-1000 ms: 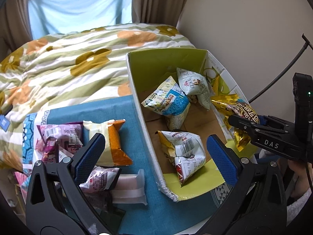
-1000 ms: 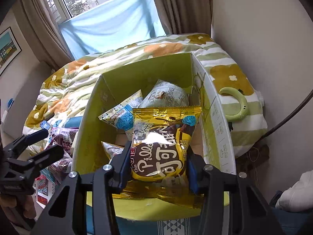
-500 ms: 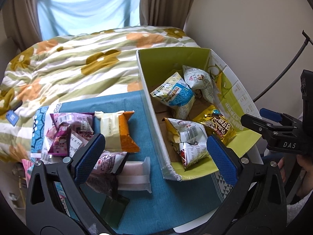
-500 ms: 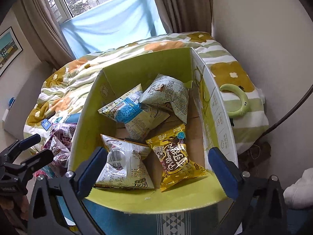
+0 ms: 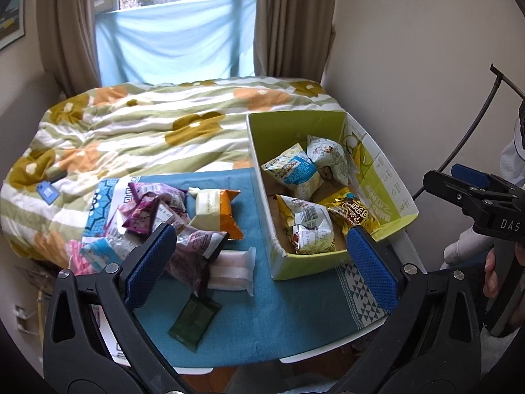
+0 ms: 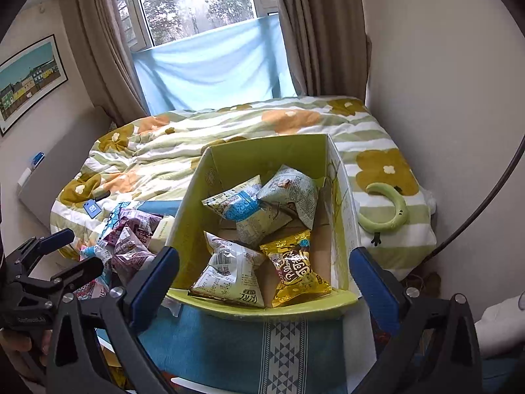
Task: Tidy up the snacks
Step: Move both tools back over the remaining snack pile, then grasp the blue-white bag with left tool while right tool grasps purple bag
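- Gold snack packet point(image 6: 297, 267) inside green cardboard box point(image 6: 262, 308), near its front right corner, touching a white packet point(image 6: 229, 272).
- Box at right edge of blue-clothed table point(image 5: 262, 312); loose snack pile point(image 5: 170, 223) toward left edge.
- Right gripper point(image 6: 262, 282) spread wide, gripping nothing.
- Left gripper point(image 5: 262, 262) likewise agape, empty.

Small bedroom: bed point(image 5: 157, 131) with a green-striped quilt with orange flowers fills the middle. At 12 o'clock there's a window point(image 6: 197, 3) with trees outside, light blue cloth point(image 6: 213, 65) across its lower part, brown curtains point(image 6: 321, 29) either side. Framed picture point(image 6: 29, 78) at 9 o'clock, plain cream wall point(image 6: 443, 82) at 3.
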Demonstrator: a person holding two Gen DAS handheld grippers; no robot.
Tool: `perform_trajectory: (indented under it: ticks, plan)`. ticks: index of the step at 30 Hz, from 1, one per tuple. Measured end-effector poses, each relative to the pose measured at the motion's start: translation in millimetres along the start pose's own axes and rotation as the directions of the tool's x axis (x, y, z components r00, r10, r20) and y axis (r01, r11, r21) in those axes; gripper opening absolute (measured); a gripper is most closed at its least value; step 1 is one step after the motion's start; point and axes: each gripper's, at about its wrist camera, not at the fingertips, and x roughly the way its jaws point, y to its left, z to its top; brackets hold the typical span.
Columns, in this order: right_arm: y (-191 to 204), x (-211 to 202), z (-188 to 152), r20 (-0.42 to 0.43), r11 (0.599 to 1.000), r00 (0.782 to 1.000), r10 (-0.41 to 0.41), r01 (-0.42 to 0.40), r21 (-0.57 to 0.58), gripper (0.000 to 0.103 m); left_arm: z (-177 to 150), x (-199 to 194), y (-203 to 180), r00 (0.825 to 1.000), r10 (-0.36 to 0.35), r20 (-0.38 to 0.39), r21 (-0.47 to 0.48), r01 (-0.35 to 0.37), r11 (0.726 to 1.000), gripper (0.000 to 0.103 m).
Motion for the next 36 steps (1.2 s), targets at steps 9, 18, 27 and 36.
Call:
perform_trajectory:
  ticks: [9, 18, 27, 36]
  plan:
    - [33, -30, -8, 0.069, 0.992, 0.991, 0.110, -0.105, -0.072, 0.103, -38, -64, 37, 0.983, 0.176, 0.057, -0.080, -0.172, 0.982, 0.103]
    - [87, -17, -20, 0.036, 0.963, 0.973, 0.230, -0.222, -0.154, 0.103, -61, -83, 97, 0.961, 0.268, 0.062, -0.174, -0.254, 0.951, 0.103]
    - [148, 28, -16, -0.020, 0.941, 0.960, 0.279, -0.277, -0.196, 0.103, -51, -49, 168, 0.968, 0.251, 0.001, -0.150, -0.248, 0.957, 0.103]
    - [200, 102, -10, -0.150, 0.914, 0.945, 0.291, -0.321, -0.247, 0.103, -32, 32, 231, 0.980, 0.142, -0.137, -0.041, -0.149, 0.988, 0.103]
